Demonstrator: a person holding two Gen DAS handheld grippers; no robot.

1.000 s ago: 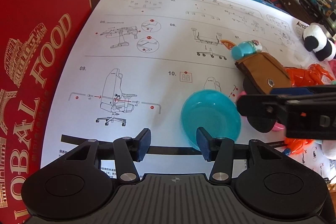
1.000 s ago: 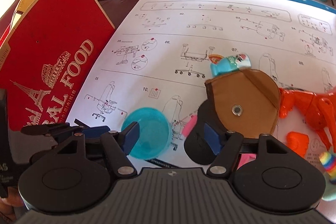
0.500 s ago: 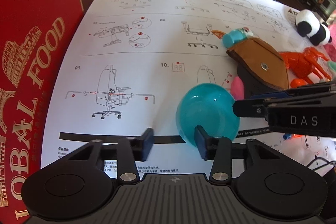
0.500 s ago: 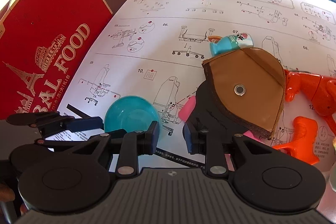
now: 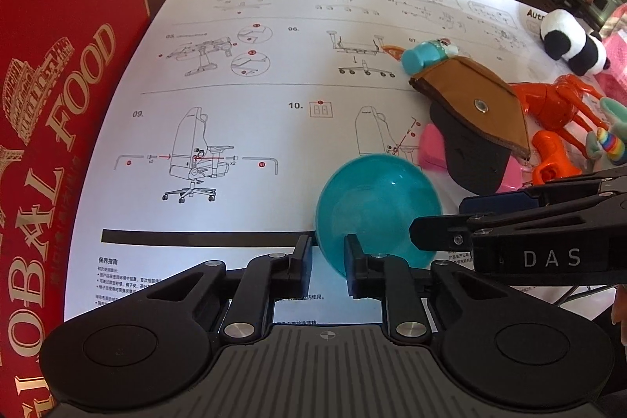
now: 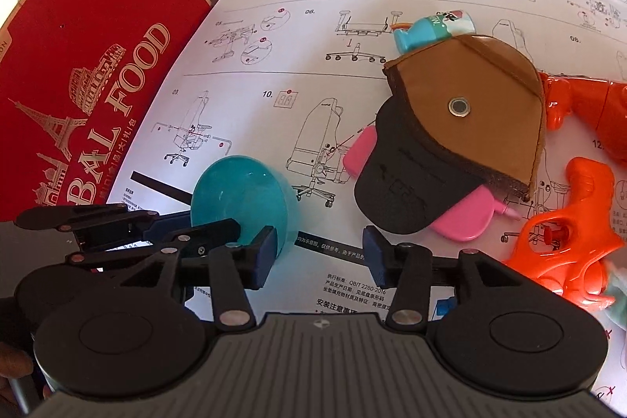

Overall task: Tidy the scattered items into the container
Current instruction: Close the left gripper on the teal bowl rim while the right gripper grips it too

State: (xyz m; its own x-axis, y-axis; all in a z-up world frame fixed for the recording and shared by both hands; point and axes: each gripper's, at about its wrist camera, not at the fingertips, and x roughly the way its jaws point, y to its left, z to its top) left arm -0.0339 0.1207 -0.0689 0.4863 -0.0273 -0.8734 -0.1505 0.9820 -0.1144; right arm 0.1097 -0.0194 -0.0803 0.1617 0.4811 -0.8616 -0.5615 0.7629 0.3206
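Left wrist view: the left gripper (image 5: 328, 259) is closing its jaws on the rim of the teal bowl (image 5: 378, 206), which sits tipped on the instruction sheet (image 5: 243, 73). Just right of the bowl, the right gripper (image 6: 317, 253) is opening with nothing between its jaws. Beyond the bowl lies a brown pouch (image 5: 470, 100); left of it stands the red box (image 5: 58, 104).

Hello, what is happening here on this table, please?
A person is tidying toys with a gripper in each hand. The left gripper is closing on the rim of a teal plastic bowl that lies on a big instruction sheet. The right gripper is opening beside it with nothing between its jaws. A brown pouch and orange toys are not yet picked up. A red box stands nearby.
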